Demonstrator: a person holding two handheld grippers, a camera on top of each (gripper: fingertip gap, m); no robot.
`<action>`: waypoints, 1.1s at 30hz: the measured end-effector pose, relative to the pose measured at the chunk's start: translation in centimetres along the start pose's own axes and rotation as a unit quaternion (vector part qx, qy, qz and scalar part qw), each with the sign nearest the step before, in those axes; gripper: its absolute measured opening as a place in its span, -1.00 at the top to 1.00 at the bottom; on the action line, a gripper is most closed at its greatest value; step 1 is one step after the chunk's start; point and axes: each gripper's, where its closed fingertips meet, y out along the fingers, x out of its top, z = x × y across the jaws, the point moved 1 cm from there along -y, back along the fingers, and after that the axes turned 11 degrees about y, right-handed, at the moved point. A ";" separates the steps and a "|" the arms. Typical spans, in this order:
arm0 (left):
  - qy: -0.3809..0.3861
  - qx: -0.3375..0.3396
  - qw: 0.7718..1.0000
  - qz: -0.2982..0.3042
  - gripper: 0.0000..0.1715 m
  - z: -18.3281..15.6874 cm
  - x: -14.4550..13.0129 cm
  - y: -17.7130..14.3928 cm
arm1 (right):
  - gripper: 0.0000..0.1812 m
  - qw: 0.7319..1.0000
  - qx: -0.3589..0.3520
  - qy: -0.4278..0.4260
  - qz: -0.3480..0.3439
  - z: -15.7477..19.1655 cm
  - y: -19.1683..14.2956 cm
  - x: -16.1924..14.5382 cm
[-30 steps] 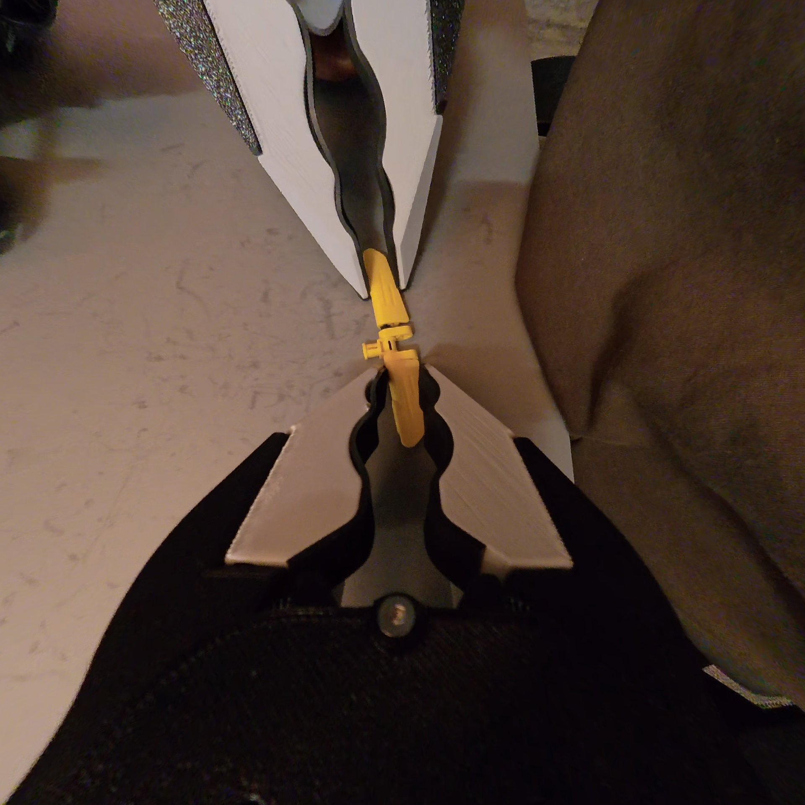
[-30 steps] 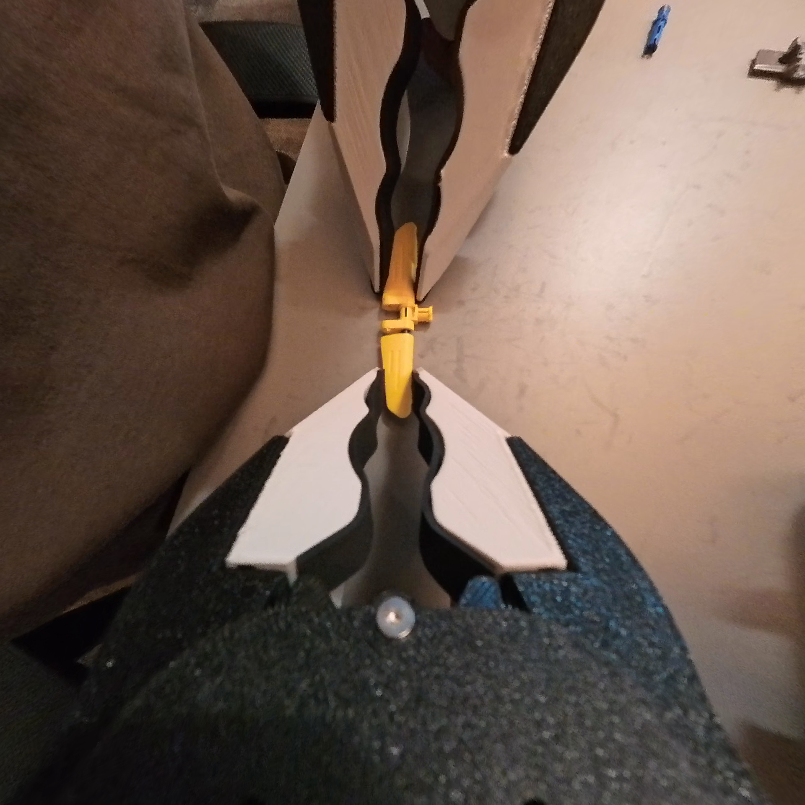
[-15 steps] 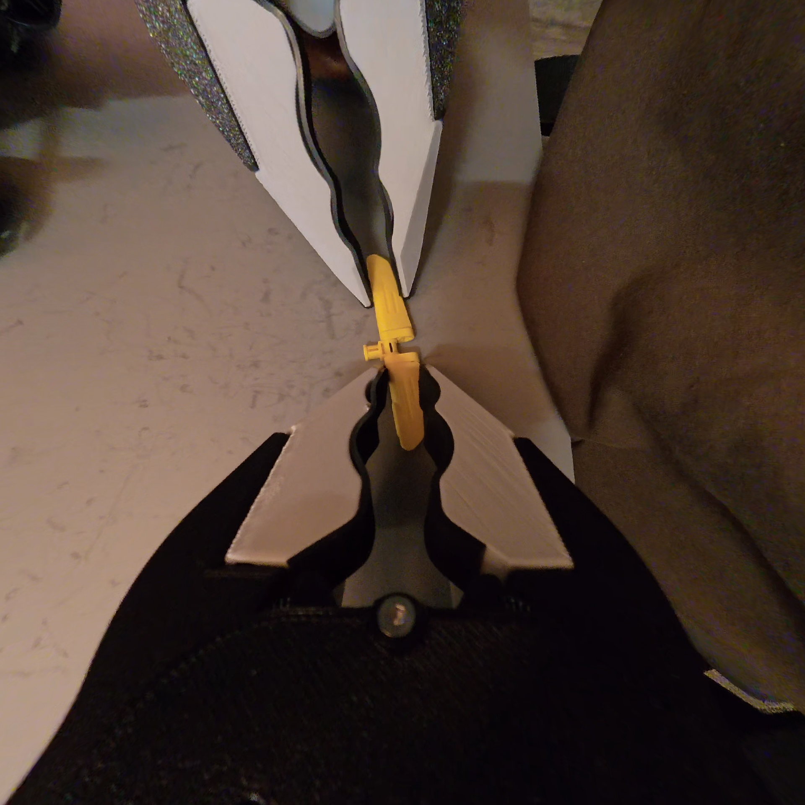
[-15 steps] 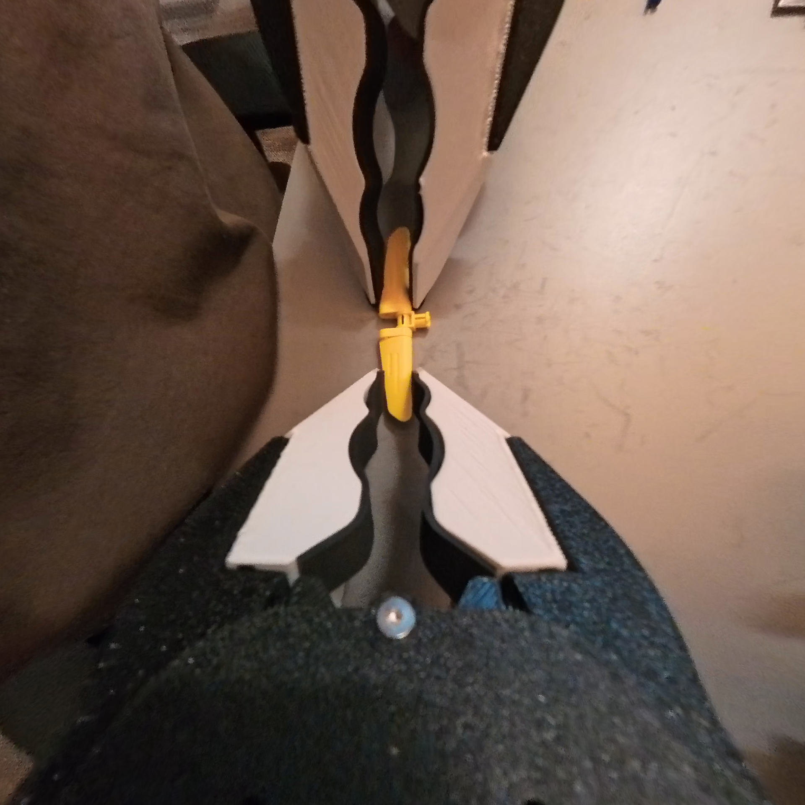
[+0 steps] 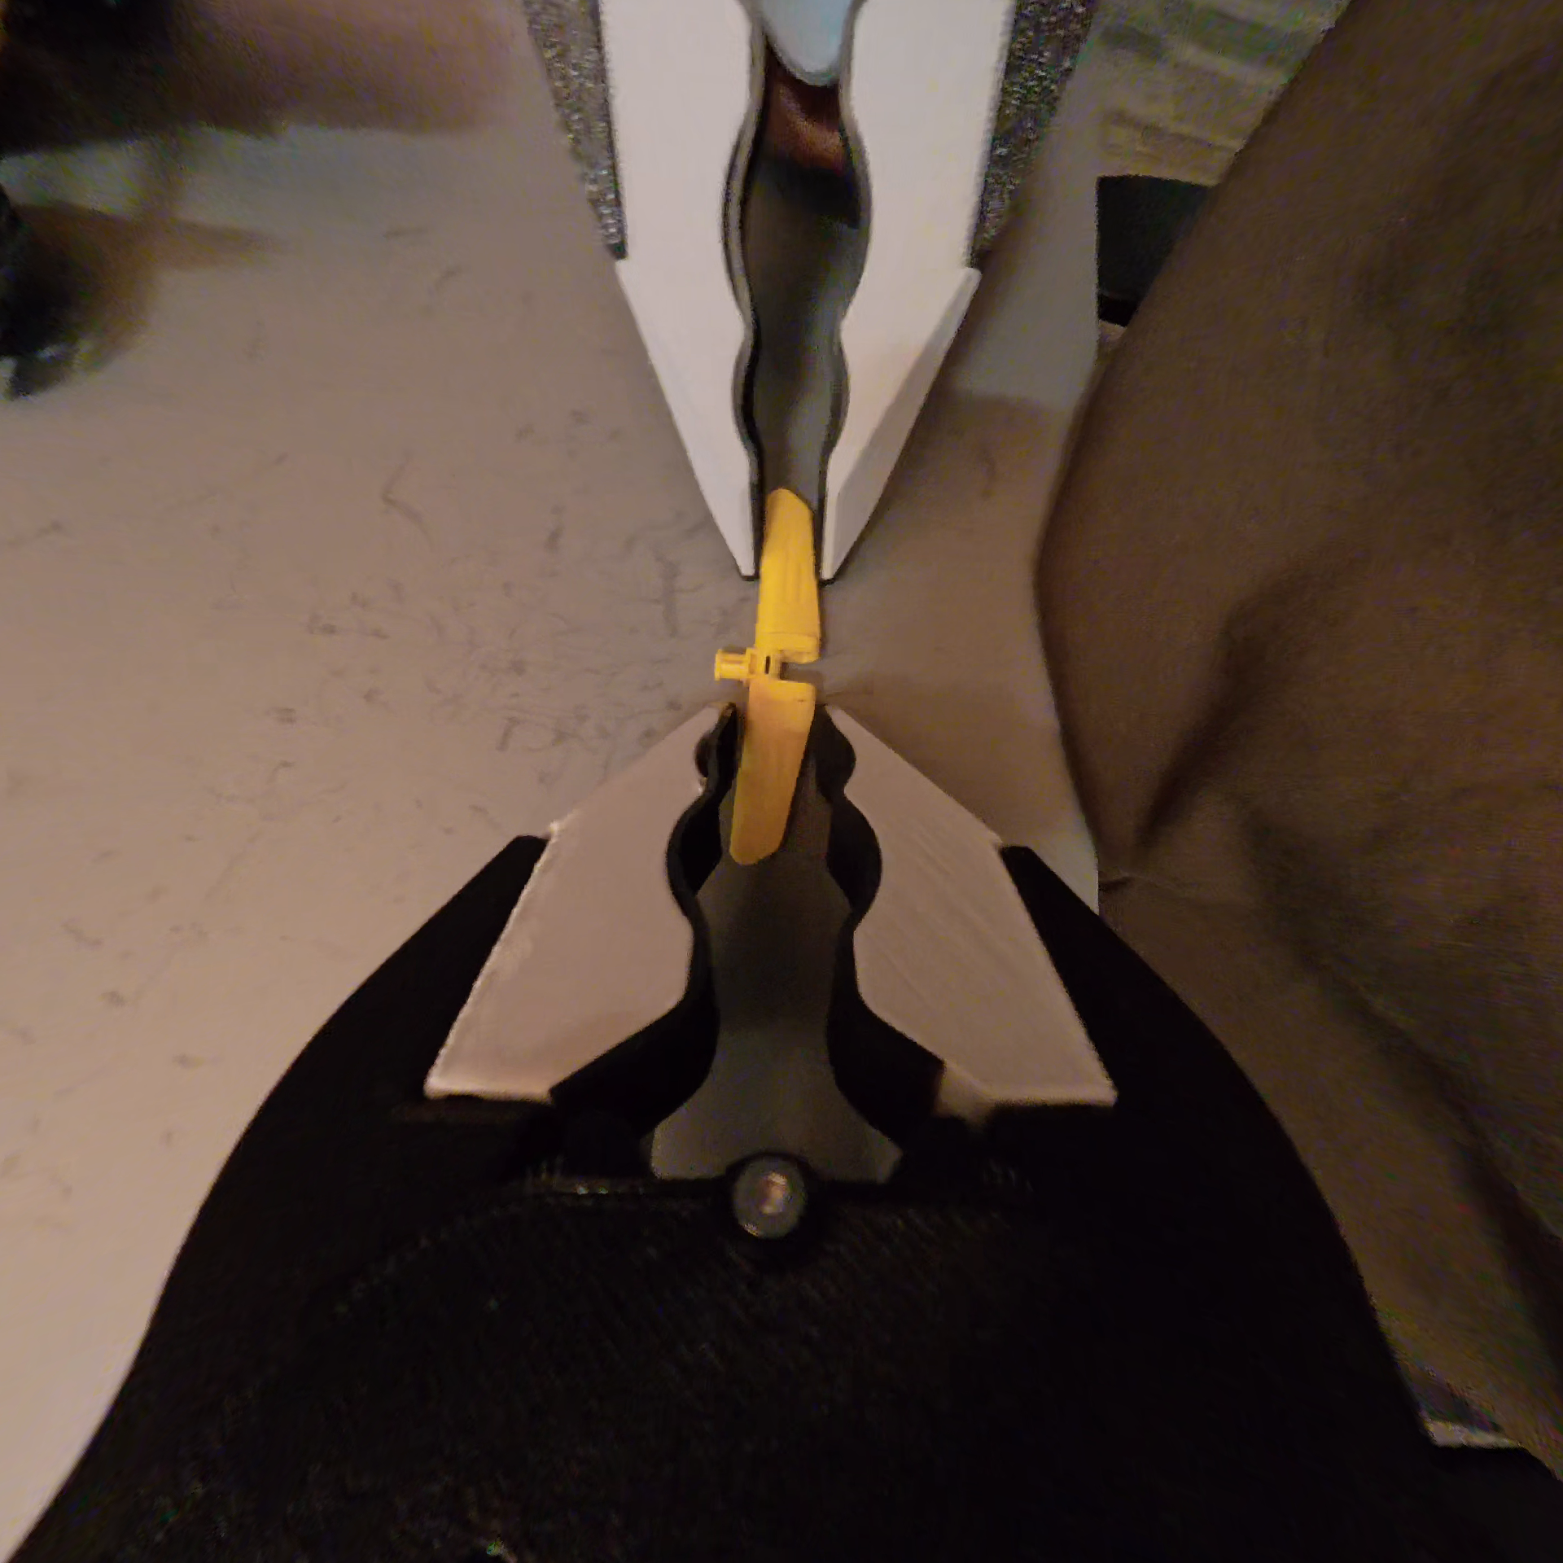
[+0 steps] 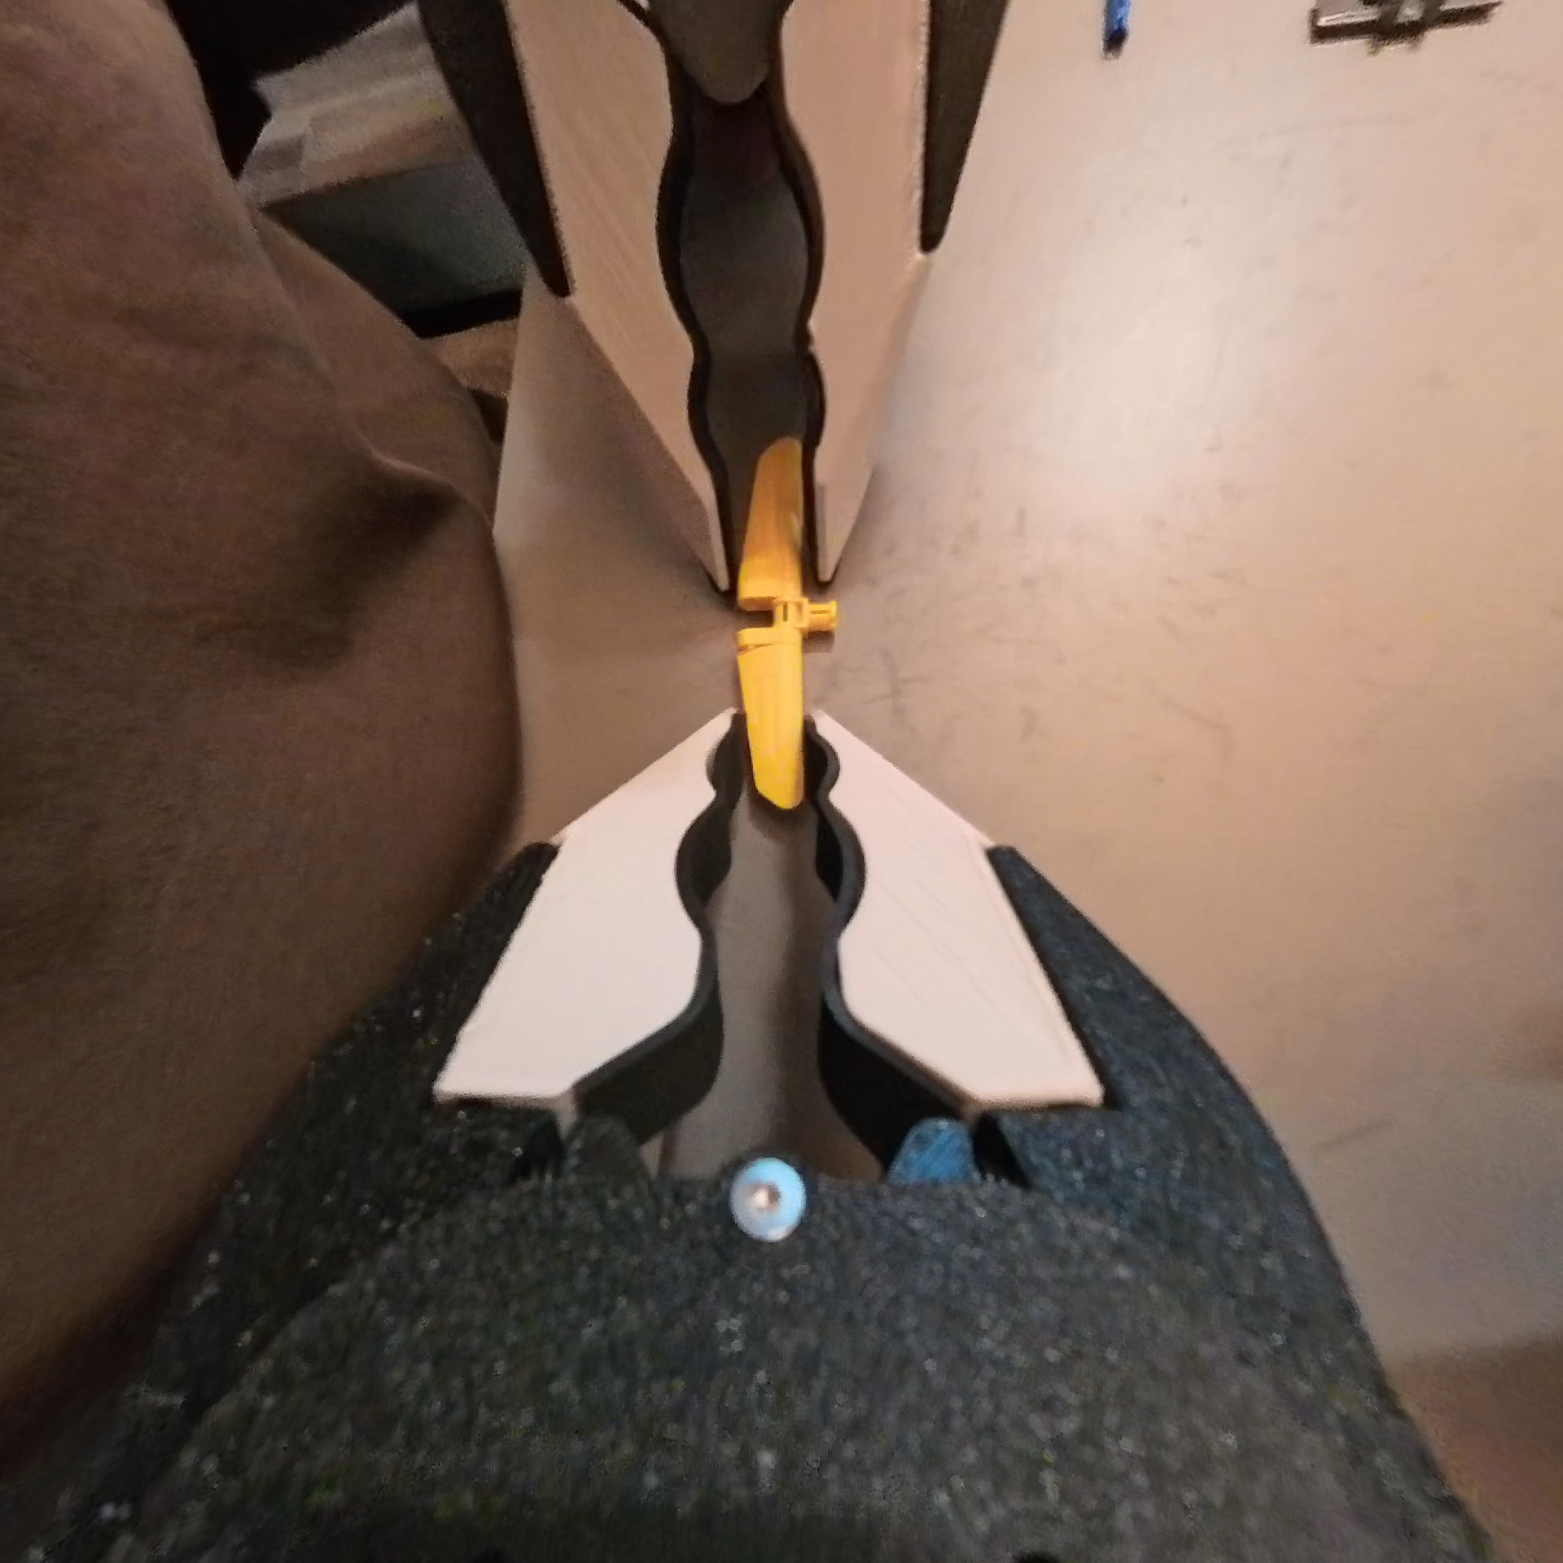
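A small yellow plastic part (image 5: 765, 761) is made of two narrow blades joined at a little cross pin (image 5: 744, 664). It hangs just above the beige table top (image 5: 338, 677), between my two grippers, which face each other. My left gripper (image 5: 774, 719) is shut on the near blade. My right gripper (image 5: 786, 571) comes in from the top of the left wrist view, shut on the far blade (image 5: 788, 575). In the right wrist view my right gripper (image 6: 771, 727) pinches its blade (image 6: 771, 702), and the left gripper (image 6: 770, 579) holds the other blade (image 6: 774, 524).
A person's brown garment fills the right side of the left wrist view (image 5: 1311, 634) and the left side of the right wrist view (image 6: 211, 592), close to the table edge. A small blue part (image 6: 1116, 17) and a grey metal piece (image 6: 1395, 13) lie far off on the table. My two grippers' fingertips are within a few centimetres of each other.
The right gripper has swung from a slant to straight in line with the left one. The two yellow blades now lie nearly in one line. Both grips have held.
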 end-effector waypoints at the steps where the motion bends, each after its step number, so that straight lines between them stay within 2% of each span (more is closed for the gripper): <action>1: 0.000 0.016 1.000 0.002 0.76 0.2 -0.1 0.0 | 0.87 1.000 -0.003 0.011 -0.008 0.1 -0.1 -0.1; 3: -0.003 0.069 0.998 0.013 0.49 1.1 -0.4 -0.3 | 0.87 0.999 -0.015 0.031 -0.019 0.2 -0.4 -0.4; 5: -0.006 0.113 0.993 0.017 0.38 1.9 -0.8 -0.8 | 0.87 0.998 -0.045 0.040 -0.030 -0.1 -0.9 -0.8; 9: -0.050 0.147 0.987 -0.028 0.36 2.6 0.0 -1.9 | 0.87 0.988 -0.138 0.042 -0.048 -1.4 -1.9 -1.2; 14: -0.072 0.182 0.978 -0.067 0.31 3.7 1.7 -2.4 | 0.87 0.959 -0.267 0.050 -0.081 -3.7 -3.2 -1.0; 18: -0.058 0.203 0.975 -0.069 0.28 4.9 3.2 -2.5 | 0.87 0.943 -0.302 0.069 -0.119 -4.4 -4.7 -0.3; 22: -0.059 0.220 0.968 -0.108 0.26 6.6 5.9 -3.4 | 0.87 0.938 -0.300 0.043 -0.168 -4.0 -6.7 1.6; 24: -0.064 0.212 0.965 -0.142 0.23 7.2 7.4 -4.0 | 0.86 0.940 -0.300 -0.003 -0.165 -3.8 -7.7 2.1; 26: -0.074 0.166 0.967 -0.180 0.14 7.1 8.9 -4.2 | 0.87 0.944 -0.291 -0.051 -0.147 -3.5 -8.0 2.1; 30: -0.126 0.089 0.966 -0.208 0.15 7.8 9.5 -3.0 | 0.86 0.945 -0.287 -0.104 -0.121 -4.3 -7.9 1.3; 31: -0.140 0.073 0.966 -0.205 0.23 7.9 9.3 -2.4 | 0.86 0.946 -0.280 -0.112 -0.123 -4.3 -7.8 1.2; 33: -0.175 0.025 0.965 -0.194 0.51 7.6 8.8 -1.2 | 0.86 0.949 -0.257 -0.129 -0.132 -3.8 -7.9 1.2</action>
